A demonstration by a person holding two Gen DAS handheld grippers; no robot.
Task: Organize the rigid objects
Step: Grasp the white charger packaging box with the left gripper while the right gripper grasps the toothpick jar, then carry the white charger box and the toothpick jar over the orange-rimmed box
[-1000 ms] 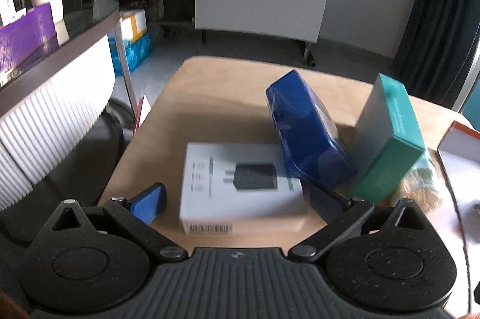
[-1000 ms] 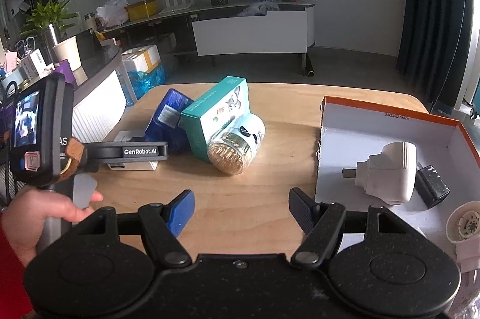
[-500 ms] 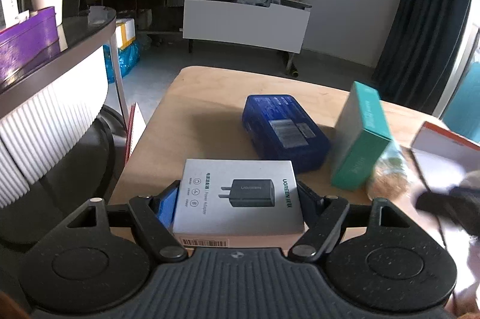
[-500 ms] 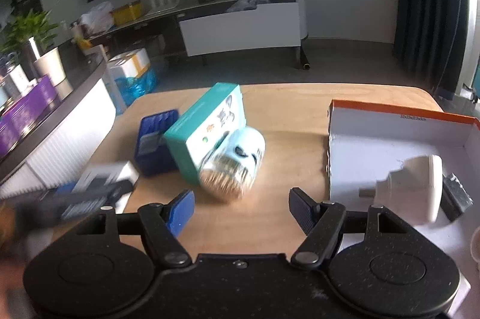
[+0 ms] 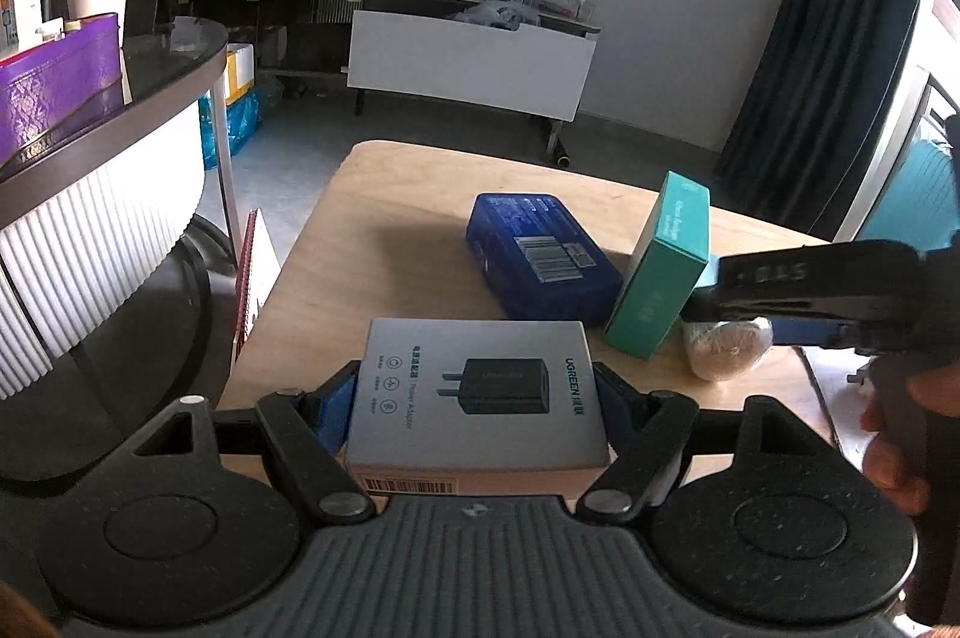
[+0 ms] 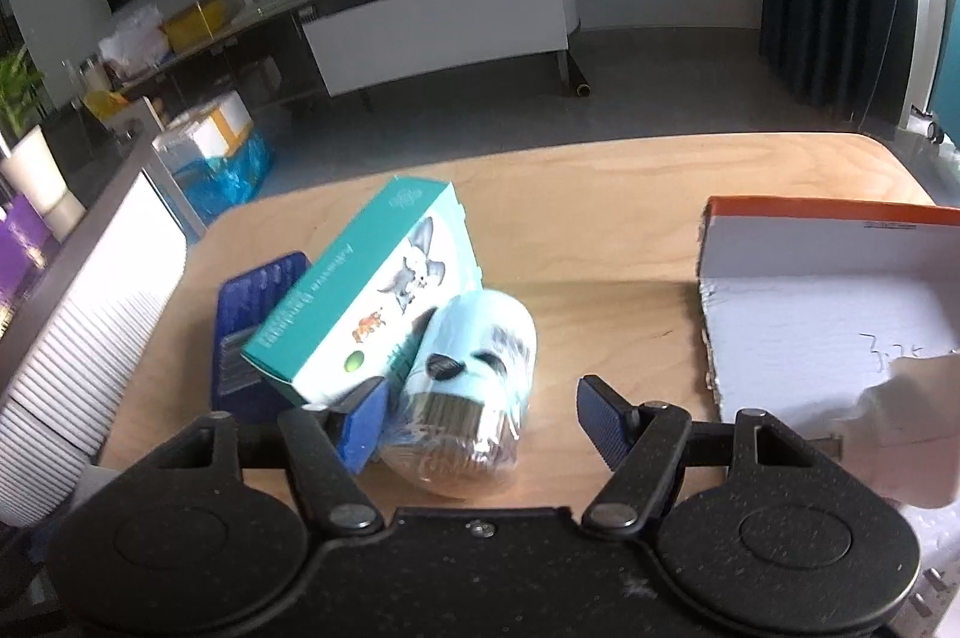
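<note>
A white power adapter box (image 5: 477,389) lies flat on the wooden table, between the fingers of my left gripper (image 5: 477,404), whose blue pads press both of its sides. A blue plastic case (image 5: 540,257) and a teal carton (image 5: 660,272) lie behind it. In the right wrist view my right gripper (image 6: 480,410) is open, and a light-blue jar of cotton swabs (image 6: 468,392) lies on its side between the fingers, nearer the left pad (image 6: 363,419). The teal carton (image 6: 372,290) leans on the jar, with the blue case (image 6: 252,332) behind it.
An open white box with an orange rim (image 6: 840,278) sits on the right of the table and holds a white plug (image 6: 900,422). A curved white counter (image 5: 78,218) stands to the left of the table. The right gripper's body (image 5: 840,290) reaches in over the jar.
My left gripper has slid forward around the adapter box and shut on its sides. My right gripper has moved forward and left until the jar lies between its open fingers.
</note>
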